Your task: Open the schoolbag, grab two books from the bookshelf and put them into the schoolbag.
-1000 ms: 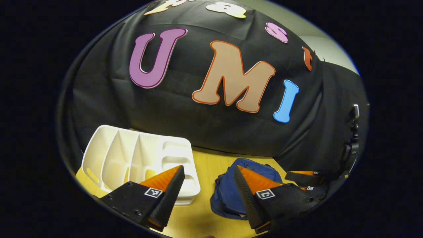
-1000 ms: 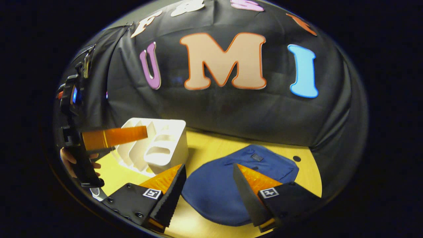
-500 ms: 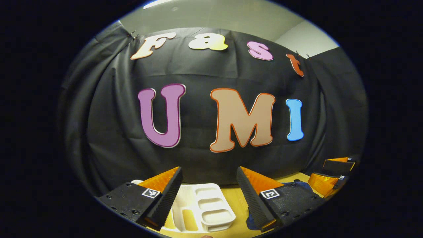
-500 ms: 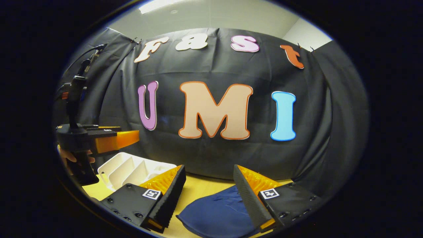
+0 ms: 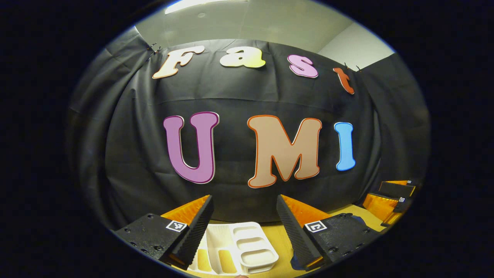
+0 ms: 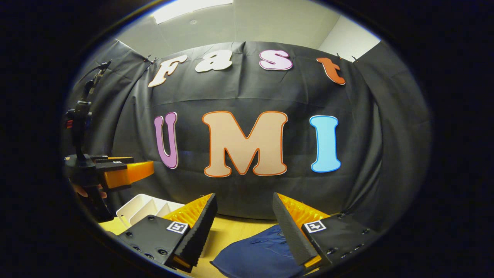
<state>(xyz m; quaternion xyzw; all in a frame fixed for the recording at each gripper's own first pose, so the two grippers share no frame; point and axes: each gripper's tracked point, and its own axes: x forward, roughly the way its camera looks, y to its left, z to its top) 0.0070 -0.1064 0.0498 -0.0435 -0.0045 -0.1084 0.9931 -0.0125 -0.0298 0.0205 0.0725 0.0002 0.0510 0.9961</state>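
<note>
left gripper jaws apart, right gripper likewise

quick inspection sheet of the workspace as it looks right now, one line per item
surface: yellow wooden table, bare patch between rack and bag.
job's things: white bookshelf rack on the table, no books seen in its slots; blue schoolbag lying flat, looks closed, to the right of the rack.
clutter: nothing seen.
grippers: left gripper jaws apart, holding nothing, raised over the rack; right gripper jaws apart, holding nothing, above the schoolbag.
cables: thin cable rising off the left gripper's body, seen in the right gripper view.
surroundings: black cloth wall; pale ceiling with a light panel.
</note>
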